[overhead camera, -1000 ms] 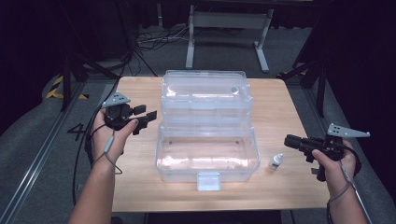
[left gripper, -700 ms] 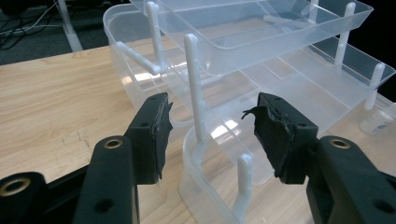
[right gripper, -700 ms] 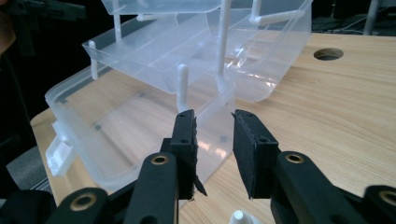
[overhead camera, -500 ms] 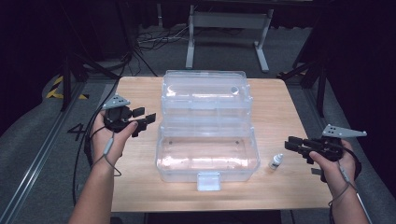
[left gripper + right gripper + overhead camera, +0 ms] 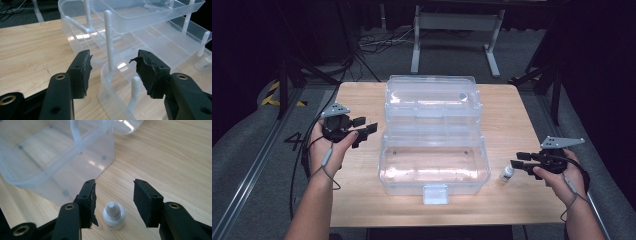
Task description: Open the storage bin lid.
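A clear plastic tiered box (image 5: 434, 160) stands open in the middle of the wooden table (image 5: 512, 110). A small white dropper bottle (image 5: 507, 174) stands upright just right of its front tub. My right gripper (image 5: 516, 159) hovers at the bottle, pointing left. In the right gripper view (image 5: 114, 195) the bottle (image 5: 114, 216) sits between the jaws, which have just been opening, and neither pad touches it. My left gripper (image 5: 364, 126) is held at the box's left side, open and holding nothing. Seen from the left gripper (image 5: 112, 65), the box's hinge arm (image 5: 108, 40) lies beyond the pads.
The box's upper trays (image 5: 430, 100) are folded back toward the far edge. A metal stand (image 5: 452, 30) and cables (image 5: 372, 40) lie on the floor behind the table. Bare wood lies left of the box and along the near edge.
The right gripper's jaws have spread apart around the bottle, and the hand has drifted slightly toward the near edge. The left hand and gripper have kept still.
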